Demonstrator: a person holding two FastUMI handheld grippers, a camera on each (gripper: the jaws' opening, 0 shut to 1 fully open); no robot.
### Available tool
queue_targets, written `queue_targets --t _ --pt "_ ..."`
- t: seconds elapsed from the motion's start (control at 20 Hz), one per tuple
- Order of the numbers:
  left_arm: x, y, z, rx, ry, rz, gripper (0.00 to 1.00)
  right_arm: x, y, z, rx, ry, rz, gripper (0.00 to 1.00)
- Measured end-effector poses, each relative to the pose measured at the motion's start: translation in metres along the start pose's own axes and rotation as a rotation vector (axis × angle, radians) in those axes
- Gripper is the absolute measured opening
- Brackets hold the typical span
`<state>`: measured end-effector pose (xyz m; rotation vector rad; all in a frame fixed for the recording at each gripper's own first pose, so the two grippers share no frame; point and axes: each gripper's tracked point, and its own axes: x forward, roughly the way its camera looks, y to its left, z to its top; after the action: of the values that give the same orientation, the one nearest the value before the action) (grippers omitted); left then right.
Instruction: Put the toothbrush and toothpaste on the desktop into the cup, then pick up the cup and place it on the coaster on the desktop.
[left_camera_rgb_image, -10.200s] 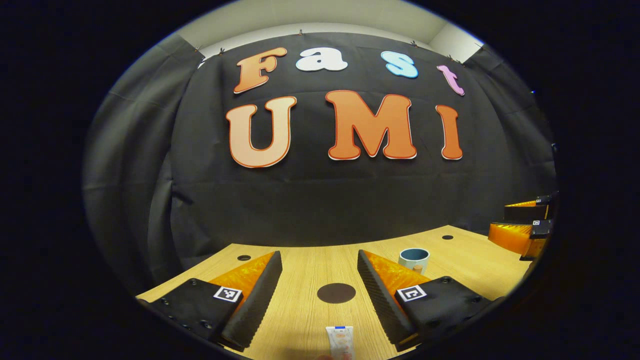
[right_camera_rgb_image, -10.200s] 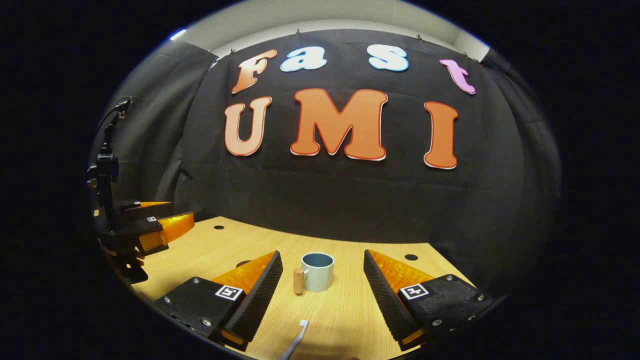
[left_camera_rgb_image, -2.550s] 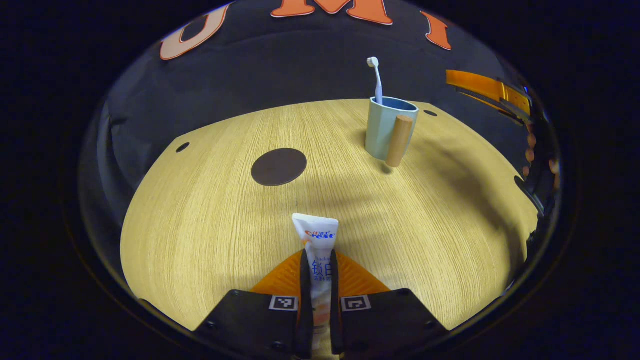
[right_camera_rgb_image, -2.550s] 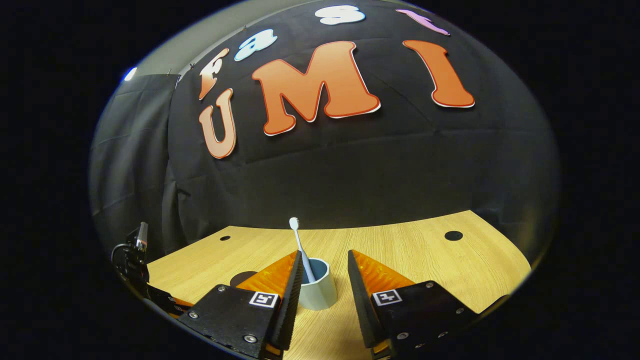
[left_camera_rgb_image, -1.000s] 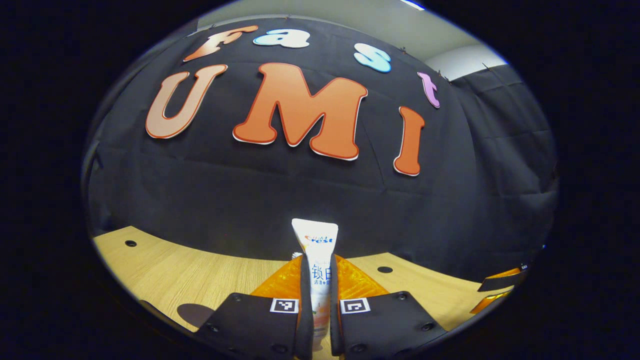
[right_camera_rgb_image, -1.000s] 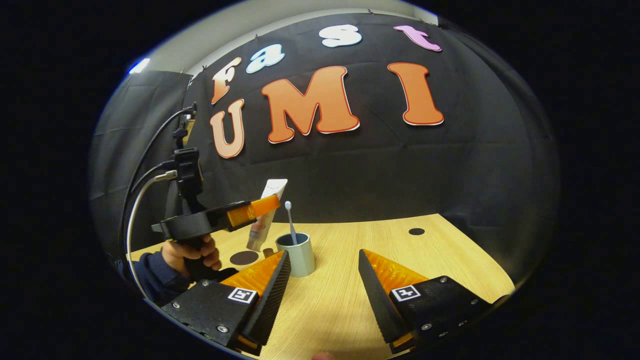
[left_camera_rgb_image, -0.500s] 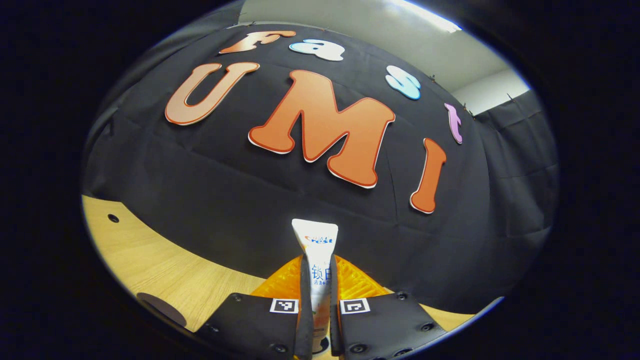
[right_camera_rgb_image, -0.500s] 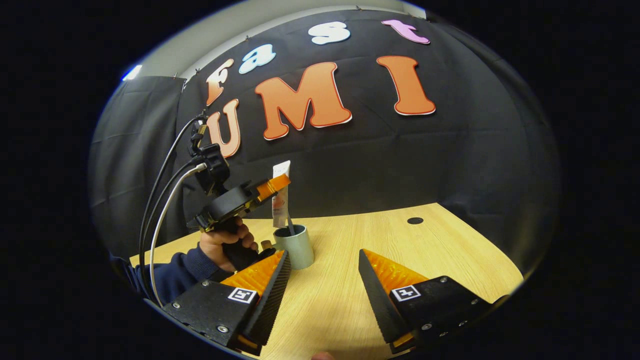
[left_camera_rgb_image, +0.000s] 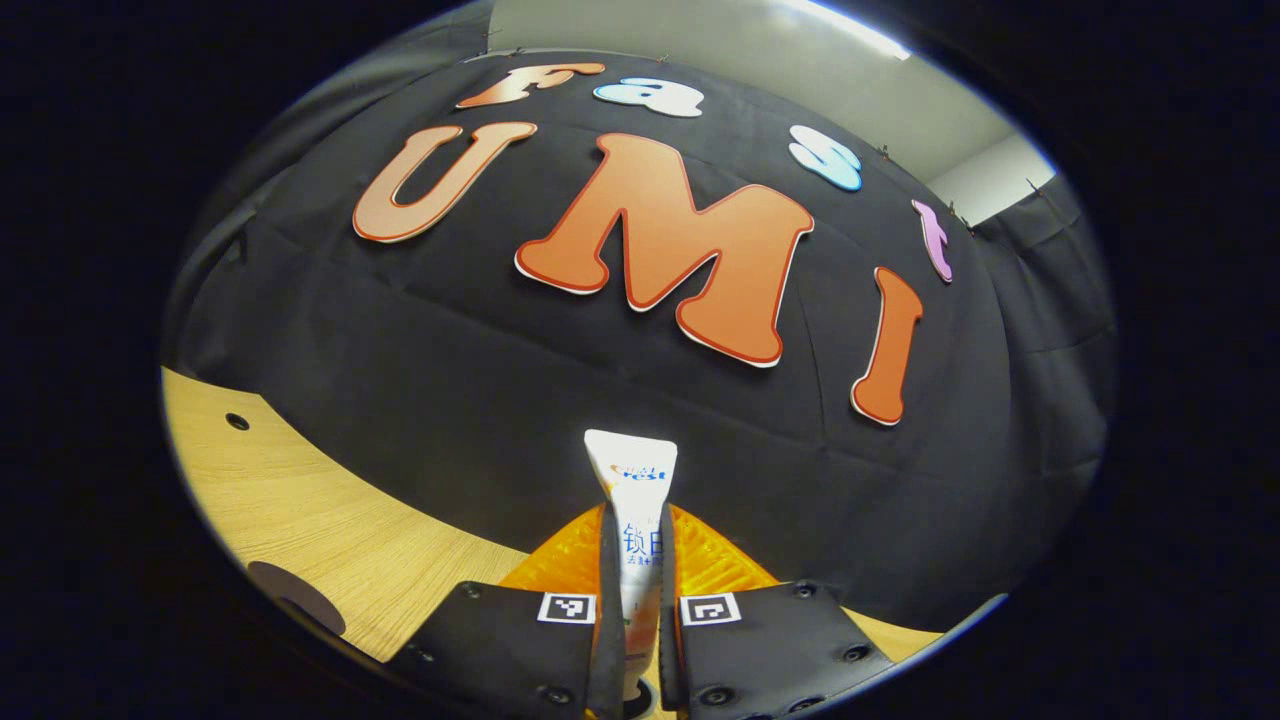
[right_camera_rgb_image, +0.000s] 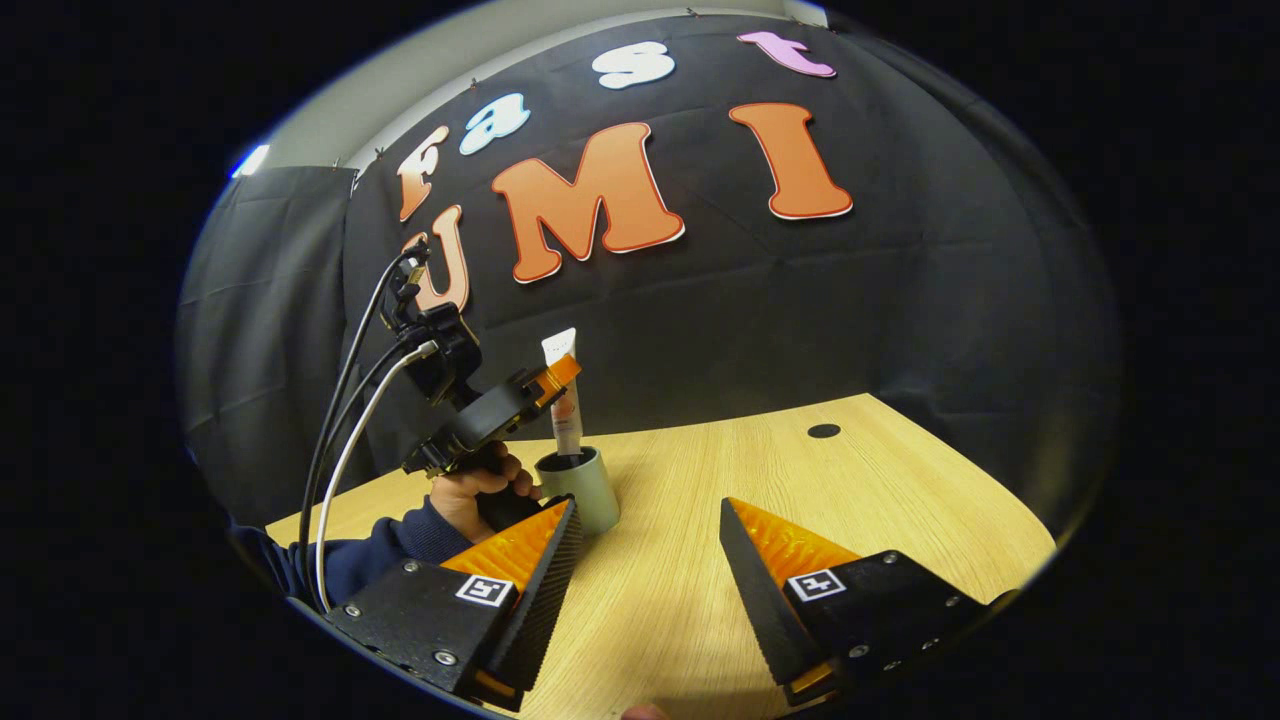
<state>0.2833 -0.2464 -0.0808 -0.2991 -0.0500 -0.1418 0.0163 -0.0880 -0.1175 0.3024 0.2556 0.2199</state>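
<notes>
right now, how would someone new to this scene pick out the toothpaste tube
Start at the wooden desktop and find the pale cup near its left side in the right gripper view. Standing upright with its lower end inside that cup is the toothpaste tube, pinched by the left gripper: white, flat, with a crimped top end.

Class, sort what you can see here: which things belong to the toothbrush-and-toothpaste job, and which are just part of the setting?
Belongs to the job:
white toothpaste tube, clamped in the left tool
pale blue-grey cup
dark round coaster
right tool, open

Just the setting:
light wooden desktop
black cables on the left tool
</notes>
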Motion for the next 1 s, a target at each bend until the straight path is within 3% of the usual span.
queue_targets --t 0.35,0.55,0.6,0.65,0.8,0.85,1.0 --pt "-0.008 -0.006 -0.001 0.053 -0.049 0.006 0.2 -0.007 -0.005 0.003 0.051 -0.003 -0.005 0.86" --pt "-0.016 -0.007 -0.005 0.042 -0.036 -0.009 0.28 -0.011 -0.008 0.005 0.076 0.004 -0.014 0.87" --pt "-0.017 -0.006 -0.012 0.032 -0.01 -0.012 0.34 -0.012 -0.009 0.005 0.082 0.006 -0.016 0.86" --pt "-0.017 -0.003 -0.018 0.03 0.007 -0.003 0.27 -0.012 -0.009 0.005 0.088 0.006 -0.015 0.86" --pt "-0.024 0.004 -0.01 0.027 0.002 0.007 0.41 -0.013 -0.009 0.006 0.086 0.009 -0.021 0.86" --pt "-0.026 0.002 -0.003 0.029 -0.006 -0.004 0.33 -0.013 -0.009 0.005 0.086 0.011 -0.022 0.86" --pt "-0.039 -0.005 0.006 0.064 0.011 -0.039 0.5 -0.011 -0.006 0.006 0.098 0.025 -0.024 0.87"
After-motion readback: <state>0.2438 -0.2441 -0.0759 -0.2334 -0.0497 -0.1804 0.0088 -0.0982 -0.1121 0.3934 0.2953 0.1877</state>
